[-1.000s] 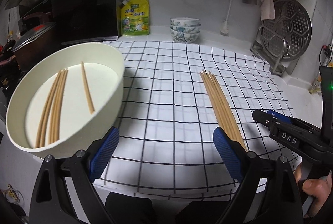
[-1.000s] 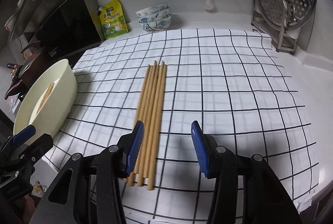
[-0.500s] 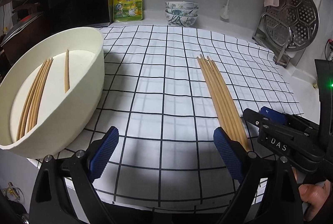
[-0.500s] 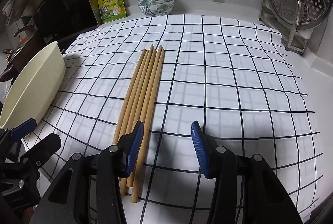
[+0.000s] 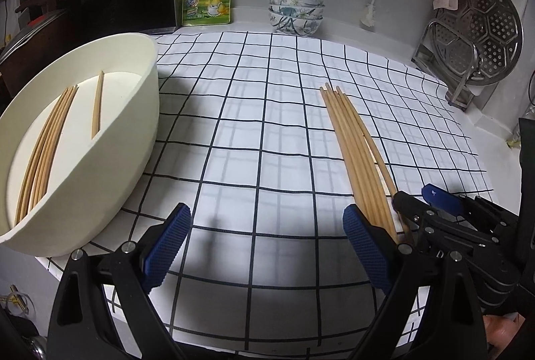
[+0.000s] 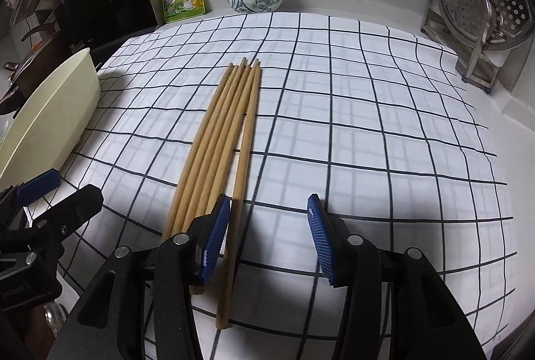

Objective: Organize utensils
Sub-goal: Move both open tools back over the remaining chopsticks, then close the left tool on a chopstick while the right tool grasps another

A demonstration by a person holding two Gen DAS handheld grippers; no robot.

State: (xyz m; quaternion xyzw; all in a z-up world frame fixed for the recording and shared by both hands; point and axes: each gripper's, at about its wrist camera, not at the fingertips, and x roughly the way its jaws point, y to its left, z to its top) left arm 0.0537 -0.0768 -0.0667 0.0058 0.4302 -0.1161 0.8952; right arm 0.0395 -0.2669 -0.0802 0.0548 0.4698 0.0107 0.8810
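Left wrist view alone shows chopsticks (image 5: 43,139) inside bowl (image 5: 133,139), both jaws released

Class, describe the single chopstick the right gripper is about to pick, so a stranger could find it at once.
Start at the white cloth with the black grid, then find the bundle of pale wooden chopsticks lying lengthwise on it. The one meant is the rightmost chopstick: it has splayed away from the other four at its near end and lies between the open blue pads of the right gripper.

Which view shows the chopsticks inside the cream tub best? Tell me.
Left wrist view: it looks down into the cream tub, showing chopsticks on its floor. Right wrist view shows only the tub's outer wall.
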